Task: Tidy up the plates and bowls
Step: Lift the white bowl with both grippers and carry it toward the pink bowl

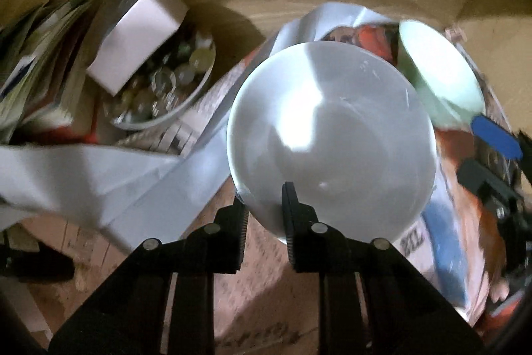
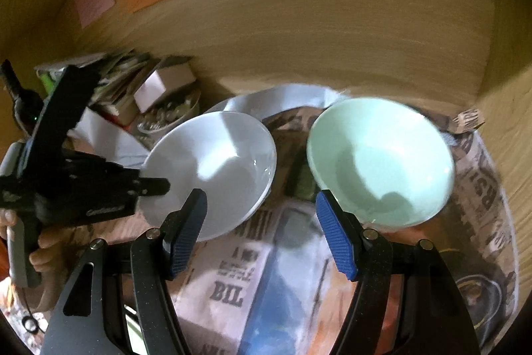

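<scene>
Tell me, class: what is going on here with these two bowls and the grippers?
A person holds a gripper in each hand over a newspaper-covered surface. The left gripper is shut on the near rim of the white bowl, one finger inside, one outside. The right gripper is open, gripping nothing, with the mint-green bowl just beyond its right finger. Both bowls sit side by side, not yet stacked.

White bowl (image 2: 212, 168) beside green bowl (image 2: 382, 162), on newspaper (image 2: 286, 271).

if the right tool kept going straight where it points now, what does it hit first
Most likely the newspaper lying between the white bowl and the green bowl; the right tool aims into that gap, though depth is unclear.
</scene>
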A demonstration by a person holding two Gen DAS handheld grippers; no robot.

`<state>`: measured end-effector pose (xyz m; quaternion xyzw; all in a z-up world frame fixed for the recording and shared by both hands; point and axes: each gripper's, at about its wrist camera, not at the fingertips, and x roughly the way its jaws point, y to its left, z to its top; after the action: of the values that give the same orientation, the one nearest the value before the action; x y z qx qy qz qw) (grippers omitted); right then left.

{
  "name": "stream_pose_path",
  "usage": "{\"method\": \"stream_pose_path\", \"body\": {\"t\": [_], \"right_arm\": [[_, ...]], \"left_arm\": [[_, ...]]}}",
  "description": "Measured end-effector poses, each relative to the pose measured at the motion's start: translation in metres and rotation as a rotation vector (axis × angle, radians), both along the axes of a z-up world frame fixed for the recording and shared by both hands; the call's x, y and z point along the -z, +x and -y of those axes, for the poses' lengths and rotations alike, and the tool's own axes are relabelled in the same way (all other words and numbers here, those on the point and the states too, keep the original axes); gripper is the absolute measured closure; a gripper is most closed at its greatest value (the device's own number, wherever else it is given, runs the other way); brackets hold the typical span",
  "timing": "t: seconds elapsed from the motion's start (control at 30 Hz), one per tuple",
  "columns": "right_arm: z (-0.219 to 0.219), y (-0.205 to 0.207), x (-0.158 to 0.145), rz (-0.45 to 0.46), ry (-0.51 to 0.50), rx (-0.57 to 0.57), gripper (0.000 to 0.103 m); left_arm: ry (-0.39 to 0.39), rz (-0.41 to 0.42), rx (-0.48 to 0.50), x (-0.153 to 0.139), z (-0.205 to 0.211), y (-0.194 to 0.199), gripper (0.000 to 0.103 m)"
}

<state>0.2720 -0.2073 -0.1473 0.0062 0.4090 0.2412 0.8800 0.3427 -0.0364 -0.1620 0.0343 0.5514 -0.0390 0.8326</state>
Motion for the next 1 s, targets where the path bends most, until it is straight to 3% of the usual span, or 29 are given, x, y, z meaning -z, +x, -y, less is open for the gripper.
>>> {"method": "stream_pose_path", "body": {"t": [0.3, 0.37, 0.47, 0.8, 1.0], "right_arm": [[-0.030, 0.001, 0.024, -0.079, -0.065, -0.067, 0.062], [-0.036, 0.002, 0.030, -0.103, -0.071, -0.085, 0.075], [-0.042, 0.003, 0.035, -0.135, -0.063, -0.114, 0.087], [-0.042, -0.001, 0.031, -0.137, -0.056, -0.102, 0.088], [-0.035, -0.015, 0.010, -0.095, -0.035, -0.089, 0.088]], "left_arm": [[0.061, 0.013, 0.105, 0.001, -0.006, -0.054, 0.082], [0.055, 0.013, 0.106, 0.003, -0.007, -0.056, 0.082], [0.033, 0.017, 0.103, 0.000, -0.013, -0.054, 0.082], [-0.015, 0.020, 0.056, -0.005, -0.020, -0.056, 0.083], [-0.037, 0.080, 0.050, -0.023, -0.020, -0.071, 0.083]]}}
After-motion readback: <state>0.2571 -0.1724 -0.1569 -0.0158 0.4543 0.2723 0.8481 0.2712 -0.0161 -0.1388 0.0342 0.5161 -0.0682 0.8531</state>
